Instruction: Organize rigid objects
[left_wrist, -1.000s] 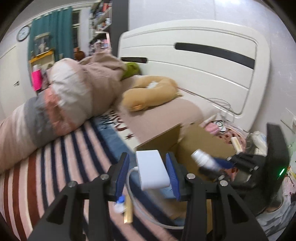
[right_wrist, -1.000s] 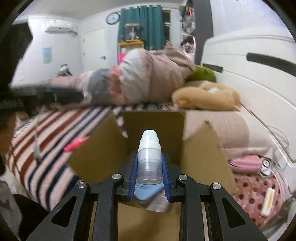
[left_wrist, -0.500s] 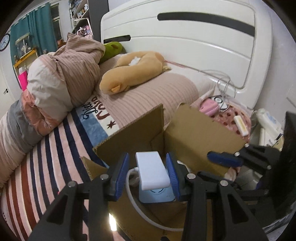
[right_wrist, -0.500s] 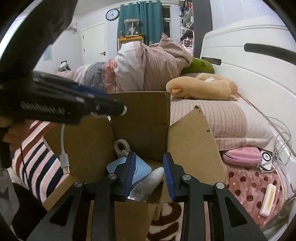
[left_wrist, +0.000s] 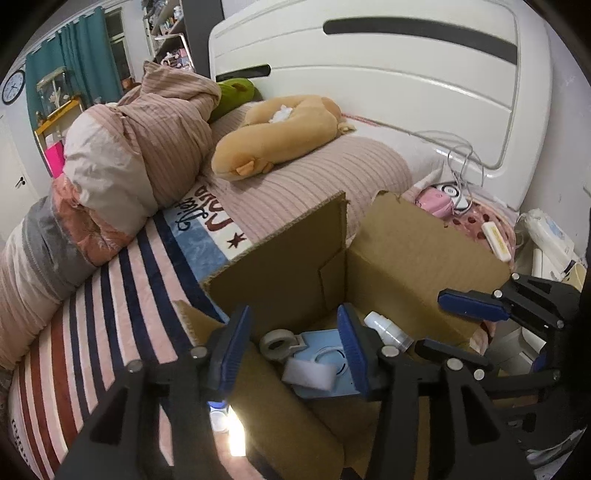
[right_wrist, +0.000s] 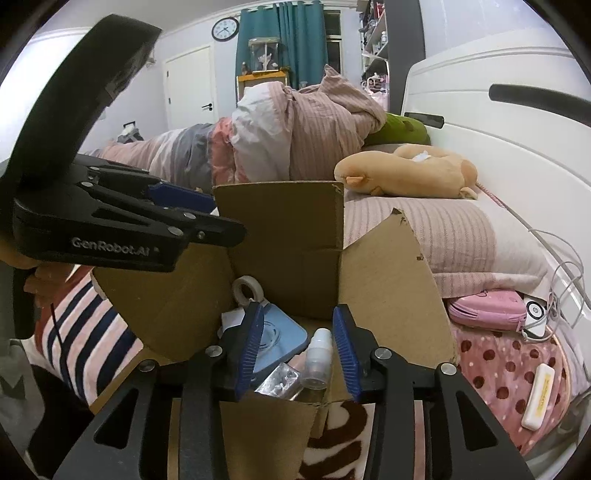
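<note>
An open cardboard box (left_wrist: 295, 273) (right_wrist: 288, 236) stands on the bed. Inside lie a white charger block (left_wrist: 308, 376), a light blue flat case (left_wrist: 325, 360) (right_wrist: 277, 338), a tape roll (left_wrist: 275, 341) (right_wrist: 247, 290), a clear spray bottle (left_wrist: 386, 330) (right_wrist: 317, 360) and a foil blister pack (right_wrist: 279, 380). My left gripper (left_wrist: 293, 350) is open and empty just above the box. My right gripper (right_wrist: 297, 343) is open and empty over the bottle. In the left wrist view the right gripper (left_wrist: 476, 314) shows at the right. In the right wrist view the left gripper (right_wrist: 184, 214) shows at the left.
A striped blanket (left_wrist: 110, 302), a bundled duvet (left_wrist: 140, 147) and a tan plush pillow (left_wrist: 280, 133) lie on the bed. A pink pouch (right_wrist: 487, 308), cables and a cream bar (right_wrist: 541, 393) lie right of the box. The white headboard (left_wrist: 406, 85) is behind.
My left gripper opened and let the white charger block drop into the box. My right gripper opened wider after releasing the spray bottle, which now lies in the box.
</note>
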